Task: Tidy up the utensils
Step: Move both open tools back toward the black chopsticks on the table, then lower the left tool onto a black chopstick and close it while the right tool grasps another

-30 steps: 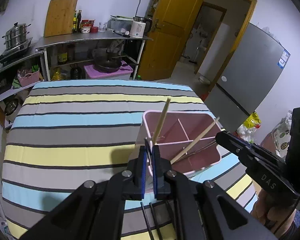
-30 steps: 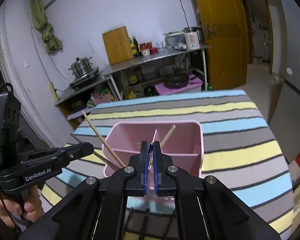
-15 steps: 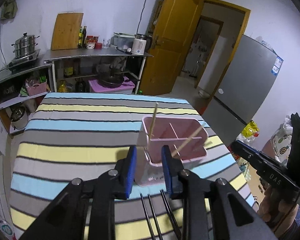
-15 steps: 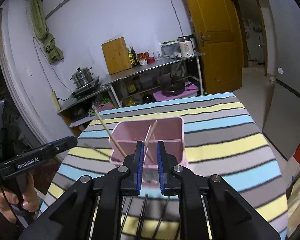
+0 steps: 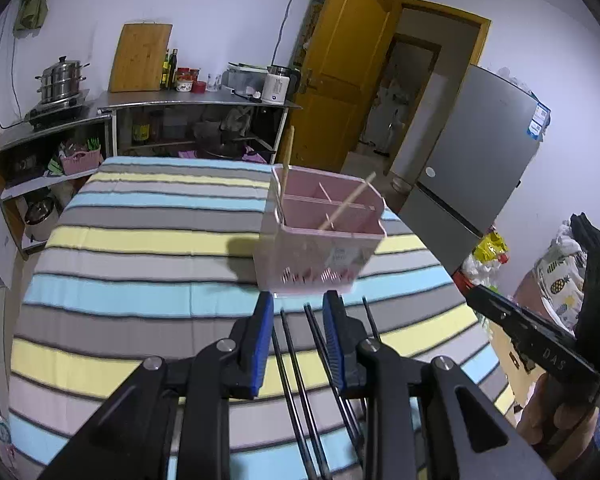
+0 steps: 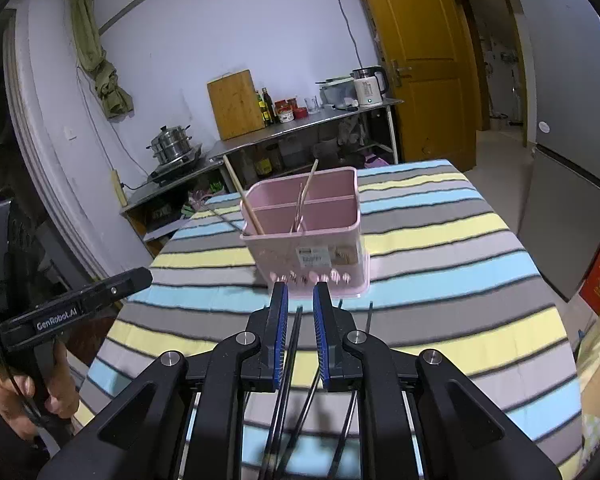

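While the striped surface (image 5: 140,264) fills most of both wrist views, a pink utensil caddy (image 5: 320,236) stands on it toward the far middle, its inside split by thin walls into compartments. From the right wrist view the same caddy (image 6: 308,236) carries a label on its near wall and a row of slots along the bottom edge.

Two wooden chopsticks lean inside it. One wooden chopstick (image 5: 286,160) stands nearly upright at the caddy's left corner in the left wrist view; the other wooden chopstick (image 5: 350,200) slants across the near compartment with its tip over the right rim. A thin metal utensil (image 6: 300,210) also stands in the caddy, visible in the right wrist view; which compartment it sits in I cannot tell.

Several dark chopsticks (image 5: 296,360) lie on the surface just in front of the caddy, running toward the cameras and passing beneath both tools.

Left claw (image 5: 298,308) hovers near the caddy's base with its blue-padded fingers apart and nothing between them. Right claw (image 6: 299,294) is likewise spread, holding nothing, just short of the caddy's near wall, with one dark chopstick seen through its gap.
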{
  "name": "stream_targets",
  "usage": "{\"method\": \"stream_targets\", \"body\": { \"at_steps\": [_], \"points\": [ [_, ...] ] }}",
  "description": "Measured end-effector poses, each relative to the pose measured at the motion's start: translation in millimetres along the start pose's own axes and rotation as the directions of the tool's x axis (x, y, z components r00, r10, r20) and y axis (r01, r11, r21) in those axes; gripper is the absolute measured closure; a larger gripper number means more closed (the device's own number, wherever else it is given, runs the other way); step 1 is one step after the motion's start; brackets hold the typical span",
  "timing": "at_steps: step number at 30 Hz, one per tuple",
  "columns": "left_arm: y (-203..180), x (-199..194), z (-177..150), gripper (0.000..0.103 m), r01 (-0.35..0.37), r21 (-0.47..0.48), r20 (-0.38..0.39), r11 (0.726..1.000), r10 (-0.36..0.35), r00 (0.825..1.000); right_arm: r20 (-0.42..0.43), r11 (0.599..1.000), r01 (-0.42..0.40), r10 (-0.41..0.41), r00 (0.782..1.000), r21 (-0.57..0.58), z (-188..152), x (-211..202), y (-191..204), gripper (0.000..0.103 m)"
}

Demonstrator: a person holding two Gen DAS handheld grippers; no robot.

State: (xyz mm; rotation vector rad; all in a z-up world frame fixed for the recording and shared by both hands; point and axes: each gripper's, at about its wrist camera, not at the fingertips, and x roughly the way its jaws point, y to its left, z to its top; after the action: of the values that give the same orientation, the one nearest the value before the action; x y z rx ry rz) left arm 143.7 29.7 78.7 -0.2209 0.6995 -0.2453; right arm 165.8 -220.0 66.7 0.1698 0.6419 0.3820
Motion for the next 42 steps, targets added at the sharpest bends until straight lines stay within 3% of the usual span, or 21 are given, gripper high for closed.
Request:
{"method": "stream_targets", "body": {
  "at_steps": [8,21,33,42],
  "points": [
    [2.4,-4.0,-25.2,0.076,-0.002,-0.009,-0.023,1.000,0.002,1.000,-0.028,0.999,-0.024,0.025,0.999,0.023,-22.1,-3.9,-3.1,0.090],
    [-3.9,17.0,-40.2,0.076,0.024,-0.006,-0.077,1.000,-0.025,0.997,-0.074,0.998,-0.011,0.015,0.997,0.054,-34.7,12.7,-16.9,0.090],
    [-5.2,64.4,-42.5,0.076,0.052,-0.021,-0.160,0.998,-0.055,0.986,-0.135,0.998,-0.003,0.012,0.991,0.068,-40.3,46.7,-29.0,0.090],
    [0.9,115.9,-42.3,0.076,0.025,-0.020,-0.235,0.999,-0.029,0.972,-0.203,0.997,0.002,0.015,0.979,0.082,-40.2,93.1,-38.1,0.090]
  ]
}}
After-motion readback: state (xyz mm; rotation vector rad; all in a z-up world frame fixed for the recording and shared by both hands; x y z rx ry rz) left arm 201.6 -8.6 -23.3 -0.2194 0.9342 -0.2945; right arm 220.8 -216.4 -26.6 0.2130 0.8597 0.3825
